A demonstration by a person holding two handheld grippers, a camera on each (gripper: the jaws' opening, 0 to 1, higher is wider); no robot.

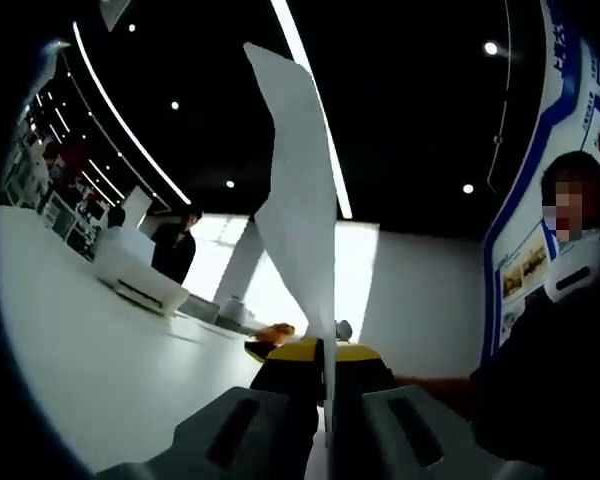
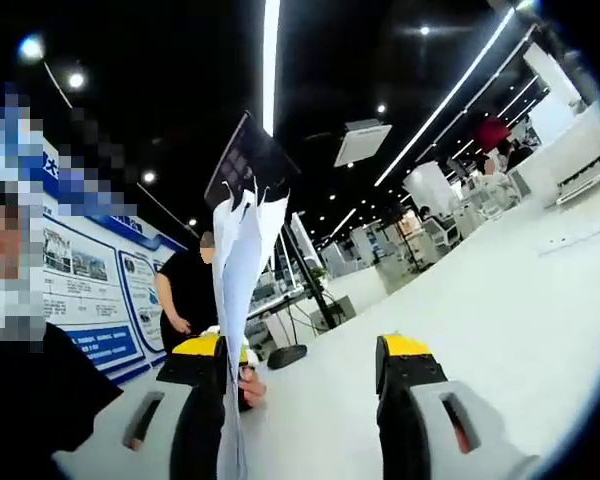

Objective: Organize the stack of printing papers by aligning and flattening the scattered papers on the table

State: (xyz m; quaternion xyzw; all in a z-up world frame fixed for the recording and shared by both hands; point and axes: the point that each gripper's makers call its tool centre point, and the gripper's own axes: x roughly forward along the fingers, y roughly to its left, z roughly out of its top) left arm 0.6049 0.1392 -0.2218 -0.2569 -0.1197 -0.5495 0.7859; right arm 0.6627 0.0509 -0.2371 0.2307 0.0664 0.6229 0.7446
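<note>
White printing paper [image 1: 302, 220] stands on edge straight ahead of my left gripper [image 1: 327, 356], whose yellow-tipped jaws are shut on its lower edge; the sheet bends and tapers upward. In the right gripper view the same paper stack [image 2: 242, 250] rises edge-on along the inner face of the left jaw. My right gripper [image 2: 305, 366] is open, with a wide gap between the jaws and nothing gripped. A person's fingertip [image 2: 250, 386] touches the paper beside the left jaw.
The white table [image 1: 80, 350] spreads to the left, with a white box-like device [image 1: 135, 275] on it. A person in dark clothes [image 1: 550, 370] is close by. Another person in black [image 2: 188, 290] stands behind. The table surface [image 2: 500, 290] runs off to the right.
</note>
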